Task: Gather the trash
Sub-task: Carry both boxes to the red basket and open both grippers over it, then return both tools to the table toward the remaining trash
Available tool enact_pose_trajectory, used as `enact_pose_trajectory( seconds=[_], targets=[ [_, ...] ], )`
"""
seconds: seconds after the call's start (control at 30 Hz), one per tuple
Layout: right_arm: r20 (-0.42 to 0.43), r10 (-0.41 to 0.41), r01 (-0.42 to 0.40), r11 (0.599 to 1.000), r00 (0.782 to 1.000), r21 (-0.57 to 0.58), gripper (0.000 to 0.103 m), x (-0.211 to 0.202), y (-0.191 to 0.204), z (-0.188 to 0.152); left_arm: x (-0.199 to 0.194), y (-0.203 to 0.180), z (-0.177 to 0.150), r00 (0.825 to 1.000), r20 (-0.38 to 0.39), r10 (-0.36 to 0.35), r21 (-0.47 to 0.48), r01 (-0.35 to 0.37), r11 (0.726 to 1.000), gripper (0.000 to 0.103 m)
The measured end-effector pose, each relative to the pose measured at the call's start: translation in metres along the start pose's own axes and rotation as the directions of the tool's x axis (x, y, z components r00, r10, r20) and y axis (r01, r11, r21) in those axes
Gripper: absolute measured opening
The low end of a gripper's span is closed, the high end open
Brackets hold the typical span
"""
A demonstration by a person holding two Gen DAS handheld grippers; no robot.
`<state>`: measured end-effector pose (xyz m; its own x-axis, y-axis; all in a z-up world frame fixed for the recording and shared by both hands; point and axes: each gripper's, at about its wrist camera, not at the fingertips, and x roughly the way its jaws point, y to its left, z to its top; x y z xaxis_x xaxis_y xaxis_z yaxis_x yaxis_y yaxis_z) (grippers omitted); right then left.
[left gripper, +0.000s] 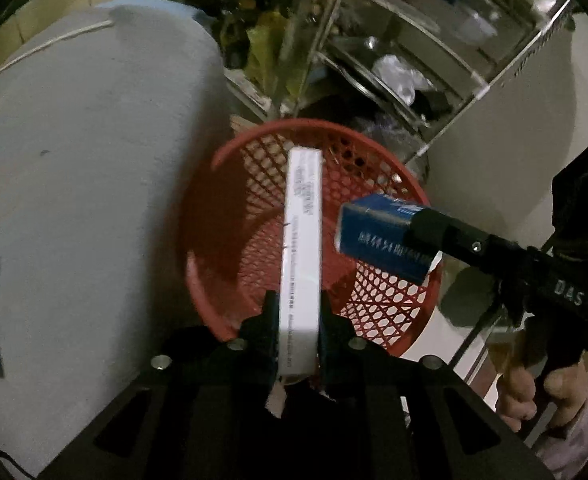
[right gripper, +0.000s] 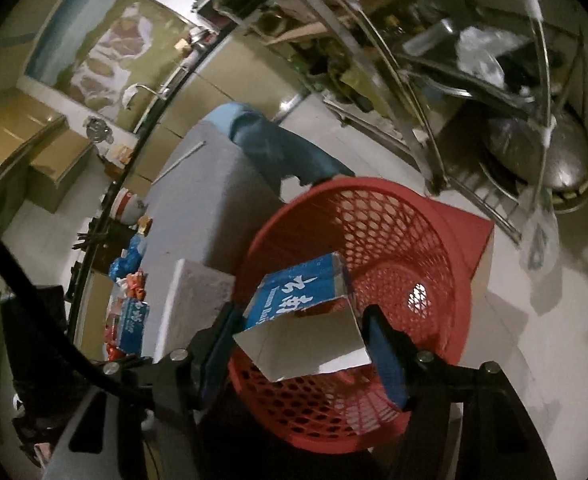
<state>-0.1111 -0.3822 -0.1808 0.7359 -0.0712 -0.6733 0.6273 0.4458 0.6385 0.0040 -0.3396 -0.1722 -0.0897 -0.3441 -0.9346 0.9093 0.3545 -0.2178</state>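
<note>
Left gripper [left gripper: 298, 320]: fingers pinching white flat box [left gripper: 301, 240], held over red mesh basket [left gripper: 230, 264]. Right gripper [right gripper: 299, 332]: fingers clamping opened blue carton [right gripper: 305, 300], basket just beyond. Basket looks empty; blue wrappers [right gripper: 132, 320] left on table [right gripper: 214, 200]

White letters "DAS" stand on the black body of the right gripper [left gripper: 389, 228], seen from the left wrist. The blue carton [right gripper: 301, 292] carries large white Chinese characters and a line of Latin script, partly hidden, of which "Dairy" is legible. The long white box [left gripper: 299, 256] bears rows of small print along its narrow side, too blurred to read.
</note>
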Motion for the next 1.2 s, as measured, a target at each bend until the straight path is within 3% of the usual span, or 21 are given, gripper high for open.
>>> enact_pose_trajectory(
  seconds=[0.07, 0.13, 0.27, 0.47, 0.63, 0.73, 0.83, 1.07, 1.13, 1.2],
  targets=[
    [-0.014, 0.002, -0.002, 0.999, 1.0, 0.032, 0.071, 0.002, -0.009, 0.002, 0.011, -0.002, 0.004, 1.0, -0.023, 0.012, 0.007, -0.012, 1.0, 0.031],
    [-0.029, 0.01, -0.008, 0.997, 1.0, 0.071, 0.072, 0.006, -0.019, 0.002, 0.009, 0.001, 0.0, 1.0, -0.008, 0.021, -0.001, -0.021, 1.0, 0.055],
    [-0.027, 0.011, -0.008, 0.995, 1.0, 0.102, 0.072, 0.008, -0.023, 0.004, -0.007, 0.014, -0.006, 0.999, 0.035, 0.039, -0.018, -0.038, 0.999, 0.056],
    [0.014, 0.011, -0.012, 0.999, 1.0, 0.032, 0.072, 0.002, 0.002, 0.009, -0.05, 0.044, -0.032, 0.988, 0.126, 0.092, -0.072, -0.083, 0.994, 0.056],
    [0.003, 0.042, -0.042, 0.998, 0.999, -0.049, 0.072, 0.01, 0.039, 0.009, -0.097, 0.103, -0.081, 0.966, 0.194, 0.173, -0.22, -0.129, 0.967, 0.056],
    [-0.025, 0.06, -0.063, 0.993, 0.998, -0.101, 0.072, 0.022, 0.067, 0.007, -0.122, 0.143, -0.112, 0.946, 0.217, 0.242, -0.333, -0.161, 0.929, 0.056],
    [-0.069, 0.084, -0.095, 0.982, 0.994, -0.166, 0.072, 0.038, 0.106, 0.002, -0.145, 0.188, -0.144, 0.924, 0.222, 0.313, -0.46, -0.184, 0.869, 0.057],
    [-0.235, 0.134, -0.191, 0.952, 0.963, -0.24, 0.072, 0.091, 0.204, -0.016, -0.188, 0.289, -0.199, 0.884, 0.203, 0.421, -0.709, -0.164, 0.686, 0.06],
    [-0.28, 0.138, -0.21, 0.946, 0.95, -0.247, 0.072, 0.109, 0.232, -0.023, -0.197, 0.305, -0.207, 0.872, 0.215, 0.44, -0.737, -0.15, 0.659, 0.06],
    [-0.31, 0.122, -0.207, 0.944, 0.943, -0.258, 0.072, 0.126, 0.257, -0.029, -0.2, 0.312, -0.209, 0.865, 0.224, 0.449, -0.746, -0.144, 0.651, 0.063]
  ],
)
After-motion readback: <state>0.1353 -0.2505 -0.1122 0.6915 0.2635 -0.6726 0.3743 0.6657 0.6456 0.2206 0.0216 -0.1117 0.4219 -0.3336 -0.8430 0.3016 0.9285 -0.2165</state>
